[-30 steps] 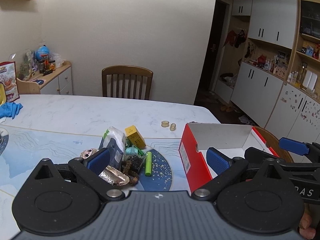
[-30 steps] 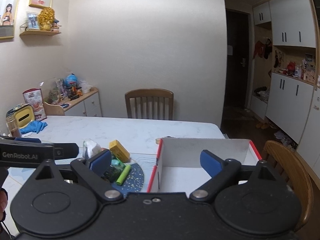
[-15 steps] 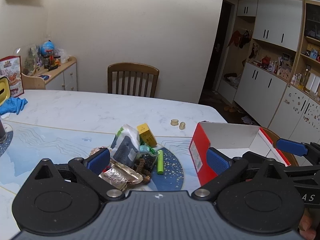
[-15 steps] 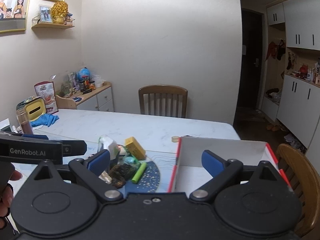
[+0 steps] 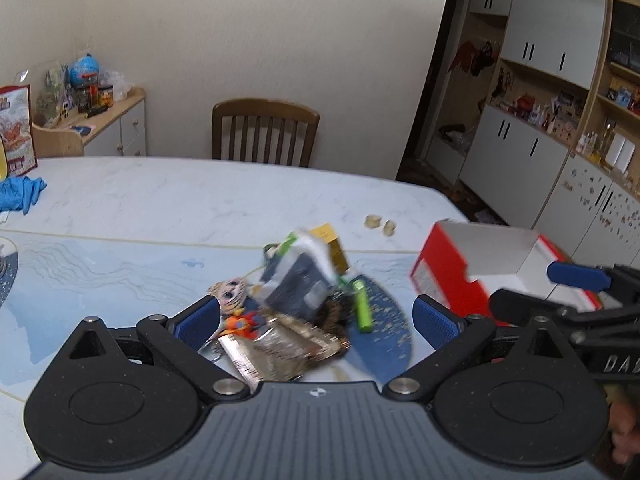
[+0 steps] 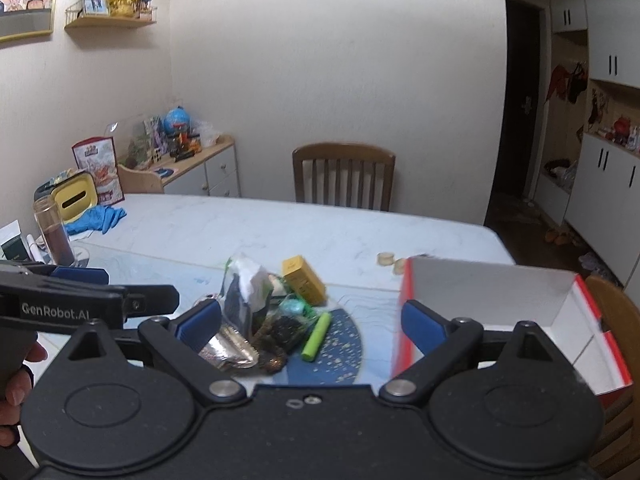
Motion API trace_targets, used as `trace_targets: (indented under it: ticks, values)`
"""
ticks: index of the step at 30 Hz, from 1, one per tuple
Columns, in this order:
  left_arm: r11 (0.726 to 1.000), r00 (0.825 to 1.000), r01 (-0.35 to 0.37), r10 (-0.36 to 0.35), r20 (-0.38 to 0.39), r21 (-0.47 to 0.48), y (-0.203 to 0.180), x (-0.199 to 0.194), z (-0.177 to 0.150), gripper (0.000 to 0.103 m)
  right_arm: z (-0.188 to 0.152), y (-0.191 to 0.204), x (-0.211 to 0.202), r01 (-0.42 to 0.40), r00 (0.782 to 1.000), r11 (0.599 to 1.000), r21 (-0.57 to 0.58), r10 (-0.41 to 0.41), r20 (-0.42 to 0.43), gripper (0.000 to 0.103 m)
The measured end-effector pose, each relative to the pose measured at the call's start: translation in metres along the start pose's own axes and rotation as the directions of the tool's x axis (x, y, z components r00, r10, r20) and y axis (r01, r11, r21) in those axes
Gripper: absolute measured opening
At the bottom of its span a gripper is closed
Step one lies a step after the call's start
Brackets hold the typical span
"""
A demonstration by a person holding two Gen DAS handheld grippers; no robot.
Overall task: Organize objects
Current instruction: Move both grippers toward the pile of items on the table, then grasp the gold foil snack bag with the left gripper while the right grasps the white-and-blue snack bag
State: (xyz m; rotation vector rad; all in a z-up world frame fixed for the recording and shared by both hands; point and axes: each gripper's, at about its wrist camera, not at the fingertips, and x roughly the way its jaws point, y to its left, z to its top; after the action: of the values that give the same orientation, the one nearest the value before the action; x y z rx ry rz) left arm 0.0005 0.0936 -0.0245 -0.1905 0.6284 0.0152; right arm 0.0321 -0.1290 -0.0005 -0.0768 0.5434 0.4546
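A pile of small objects (image 5: pixel 304 300) lies on the table: a yellow box (image 6: pixel 303 279), a green marker (image 6: pixel 316 336), a foil packet (image 5: pixel 288 346), a tissue pack (image 5: pixel 300 280) and a doll-face charm (image 5: pixel 230 290). The pile also shows in the right wrist view (image 6: pixel 264 312). An open red and white box (image 5: pixel 480 264) stands to its right, seen too in the right wrist view (image 6: pixel 500 304). My left gripper (image 5: pixel 316 320) is open and empty above the pile's near side. My right gripper (image 6: pixel 312 320) is open and empty, just before the pile and box.
A wooden chair (image 6: pixel 344 176) stands at the table's far side, another (image 6: pixel 616 320) at the right. Two small round pieces (image 5: pixel 380 224) lie near the box. A blue glove (image 6: pixel 96 218), a glass (image 6: pixel 54 232) and a yellow container (image 6: pixel 76 198) sit at the left.
Both grippers have moved left and closer, so the pile now sits between each one's open fingers. Nothing was picked up.
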Motion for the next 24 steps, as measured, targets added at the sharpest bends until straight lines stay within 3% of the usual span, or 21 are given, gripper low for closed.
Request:
trace_targets:
  ticks: [7,15,24]
  values:
    - [0.999,0.998,0.004,-0.001,-0.069,0.048,0.033,0.033,-0.02,0.103,0.006,0.015,0.034,-0.003,0.998,1.0,-0.004,0.003,-0.057,0.093]
    - [0.986,0.992,0.06,-0.042,-0.117,0.156,0.035,0.071,-0.034,0.103,0.019,0.041,0.081,-0.047,0.992,0.998,-0.048,0.041,-0.117,0.087]
    - [0.973,0.988,0.095,-0.066,-0.141,0.212,0.037,0.108,-0.037,0.103,0.028,0.051,0.131,-0.107,0.976,0.992,-0.068,0.092,-0.199,0.078]
